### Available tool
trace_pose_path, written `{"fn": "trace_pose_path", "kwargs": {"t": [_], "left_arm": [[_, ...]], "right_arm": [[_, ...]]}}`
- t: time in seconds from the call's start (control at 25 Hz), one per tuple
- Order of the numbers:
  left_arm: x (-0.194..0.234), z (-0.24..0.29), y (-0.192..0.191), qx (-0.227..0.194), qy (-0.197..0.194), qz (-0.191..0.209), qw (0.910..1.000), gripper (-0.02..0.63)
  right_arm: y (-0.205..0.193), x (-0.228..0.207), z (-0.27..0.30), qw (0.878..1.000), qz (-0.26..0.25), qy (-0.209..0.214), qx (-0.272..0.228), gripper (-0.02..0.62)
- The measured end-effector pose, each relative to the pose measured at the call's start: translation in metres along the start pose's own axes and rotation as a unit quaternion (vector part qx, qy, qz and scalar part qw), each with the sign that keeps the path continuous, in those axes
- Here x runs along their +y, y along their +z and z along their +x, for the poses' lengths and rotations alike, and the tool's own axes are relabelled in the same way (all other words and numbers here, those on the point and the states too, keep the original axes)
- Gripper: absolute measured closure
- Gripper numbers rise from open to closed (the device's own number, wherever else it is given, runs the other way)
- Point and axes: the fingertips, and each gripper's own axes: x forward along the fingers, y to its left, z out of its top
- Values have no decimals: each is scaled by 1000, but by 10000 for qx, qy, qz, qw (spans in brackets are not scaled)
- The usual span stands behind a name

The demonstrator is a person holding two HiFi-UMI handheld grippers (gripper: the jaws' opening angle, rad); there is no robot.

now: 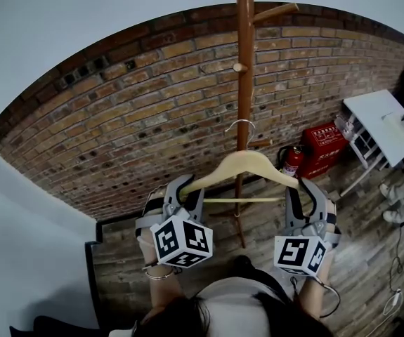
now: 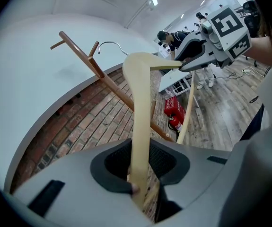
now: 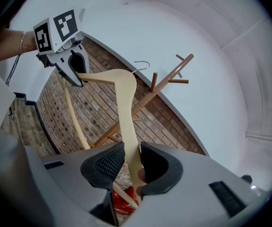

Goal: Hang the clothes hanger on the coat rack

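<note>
Brickwork (image 1: 138, 132) curved across the middle of the head view, and the wooden coat rack (image 1: 244, 62) rose in front of it to the top edge of the frame. At the centre of that view the pale wooden clothes hanger (image 1: 240, 163) was held in the air, roughly level, with its metal hook (image 1: 240, 125) just before the rack's pole. The hook sat on no peg, as far as the gripper views showed.

The left gripper (image 1: 182, 188) had its jaws closed partway on the hanger's left end. In its own view the hanger's arm (image 2: 138, 103) ran up from between the dark pads (image 2: 114, 169). The right gripper (image 1: 301, 188) clamped the right end the same way, with the wood (image 3: 126, 108) standing between its pads (image 3: 162, 167). Each gripper also showed in the other's view, upper right (image 2: 197, 56) and upper left (image 3: 72, 67).

A red fire extinguisher (image 1: 293, 161) and a red box (image 1: 322, 149) stood at the wall's foot, right of centre.
</note>
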Motion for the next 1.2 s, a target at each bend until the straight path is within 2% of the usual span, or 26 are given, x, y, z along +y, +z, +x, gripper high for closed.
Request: {"fn": "trace_pose_path", "kwargs": {"t": [0.36,0.68,1.2], "left_arm": [[17,28,18,47,56,-49,10000,506],[27,32,23,105,208,-97,9997,506],[61,40,30,166,474,-110,9987,508]], "right_arm": [[-1,-26,33,10000,3,63,-76,476],[4,-32,46,9996,-1,160,-236,476],[29,-50,73,9984,30,189,-529,474]]}}
